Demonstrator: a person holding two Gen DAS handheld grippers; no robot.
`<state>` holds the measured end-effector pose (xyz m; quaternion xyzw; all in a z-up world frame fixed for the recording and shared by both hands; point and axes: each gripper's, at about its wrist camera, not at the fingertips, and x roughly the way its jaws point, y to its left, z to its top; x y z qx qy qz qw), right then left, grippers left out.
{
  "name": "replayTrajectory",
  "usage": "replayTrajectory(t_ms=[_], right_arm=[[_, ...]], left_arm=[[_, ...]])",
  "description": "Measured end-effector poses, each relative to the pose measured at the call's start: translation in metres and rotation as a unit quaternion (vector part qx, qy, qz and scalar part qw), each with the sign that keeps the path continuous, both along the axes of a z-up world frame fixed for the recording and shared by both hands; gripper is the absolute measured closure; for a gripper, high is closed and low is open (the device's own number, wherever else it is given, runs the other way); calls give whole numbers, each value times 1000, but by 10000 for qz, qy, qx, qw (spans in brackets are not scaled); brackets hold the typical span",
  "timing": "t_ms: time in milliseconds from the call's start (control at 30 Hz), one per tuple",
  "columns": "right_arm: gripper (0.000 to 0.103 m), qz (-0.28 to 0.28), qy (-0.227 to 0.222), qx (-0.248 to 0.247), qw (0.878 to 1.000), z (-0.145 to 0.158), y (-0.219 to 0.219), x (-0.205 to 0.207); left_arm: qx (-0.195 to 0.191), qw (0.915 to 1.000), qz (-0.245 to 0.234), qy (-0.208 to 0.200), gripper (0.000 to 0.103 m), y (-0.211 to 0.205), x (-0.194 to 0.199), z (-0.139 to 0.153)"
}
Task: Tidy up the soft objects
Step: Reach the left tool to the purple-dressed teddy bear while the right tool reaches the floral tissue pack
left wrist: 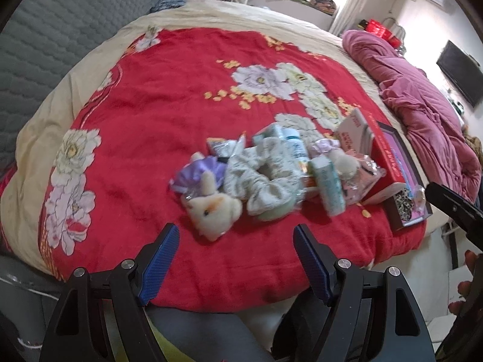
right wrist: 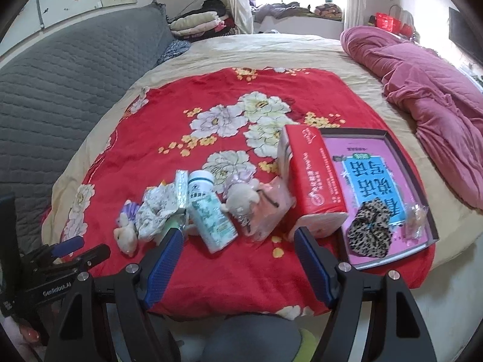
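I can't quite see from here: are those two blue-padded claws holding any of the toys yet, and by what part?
Nothing is held. The left gripper and right gripper both stand open over the red blanket, short of the pile.

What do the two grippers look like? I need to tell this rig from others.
Both the left gripper and right gripper have black angular frames with silver round bolts and blue textured pads. White "GenRobot.AI" lettering marks the left one's black body in the right wrist view.

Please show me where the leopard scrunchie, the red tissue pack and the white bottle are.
leopard scrunchie [right wrist: 369,232]: right wrist view, on its ruffled fabric ring.
red tissue pack [right wrist: 314,178]: right wrist view, on its red top face.
white bottle [right wrist: 211,211]: right wrist view, on its label.
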<state>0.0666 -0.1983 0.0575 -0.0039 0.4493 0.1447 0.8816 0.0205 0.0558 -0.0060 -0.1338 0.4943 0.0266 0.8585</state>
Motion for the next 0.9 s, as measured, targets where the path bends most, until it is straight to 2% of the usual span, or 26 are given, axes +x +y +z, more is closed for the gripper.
replayTrajectory(t_ms=[233, 367, 600, 900], right_arm=[[28, 136, 214, 22, 9997, -22, 10, 1], [28, 163, 317, 19, 9994, -32, 14, 3], [28, 189, 481, 45, 9987, -45, 18, 8], [28, 222, 599, 70, 9979, -68, 29, 27]], left_arm=[[-100, 9990, 300, 307, 24, 23, 3, -29], [-399, 9973, 432, 442, 24, 33, 11, -43], [-794, 9934, 708, 430, 24, 49, 36, -50], [-1167, 9860, 921, 757, 24, 58, 54, -80]])
